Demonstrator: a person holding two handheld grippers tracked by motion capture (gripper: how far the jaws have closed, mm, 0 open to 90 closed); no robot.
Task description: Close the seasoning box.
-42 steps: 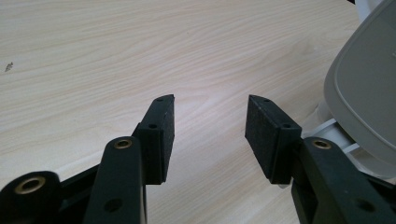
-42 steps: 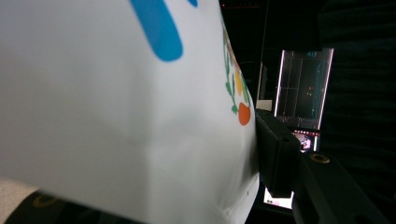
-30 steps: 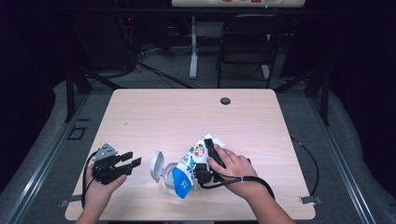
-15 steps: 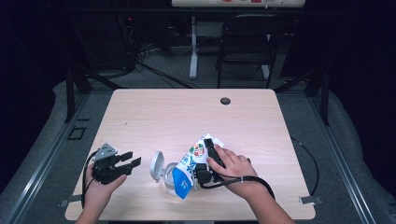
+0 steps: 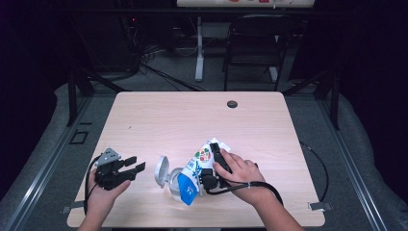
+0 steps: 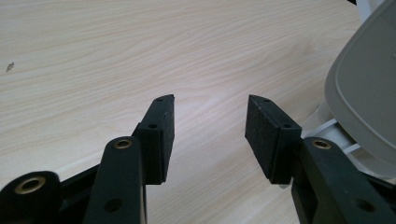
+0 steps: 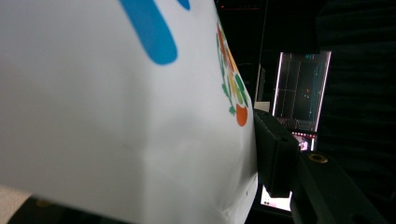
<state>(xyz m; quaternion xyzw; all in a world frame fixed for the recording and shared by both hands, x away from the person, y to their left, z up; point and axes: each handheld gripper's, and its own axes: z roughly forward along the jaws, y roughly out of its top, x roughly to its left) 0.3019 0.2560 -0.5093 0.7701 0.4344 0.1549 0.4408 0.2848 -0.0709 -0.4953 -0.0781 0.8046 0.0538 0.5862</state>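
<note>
A white pack (image 5: 196,169) with blue and coloured print lies near the front edge of the table (image 5: 192,115), a little right of the middle. The right gripper (image 5: 211,166) lies over it from the right, jaws clamped on the pack; in the right gripper view the pack's printed side (image 7: 116,107) presses against the one black pad (image 7: 273,149) I can see. At the pack's left end a grey lid (image 5: 162,171) stands flipped open. The left gripper (image 5: 126,169) rests on the table to the left, close to the lid, jaws apart with bare wood between them (image 6: 209,135).
</note>
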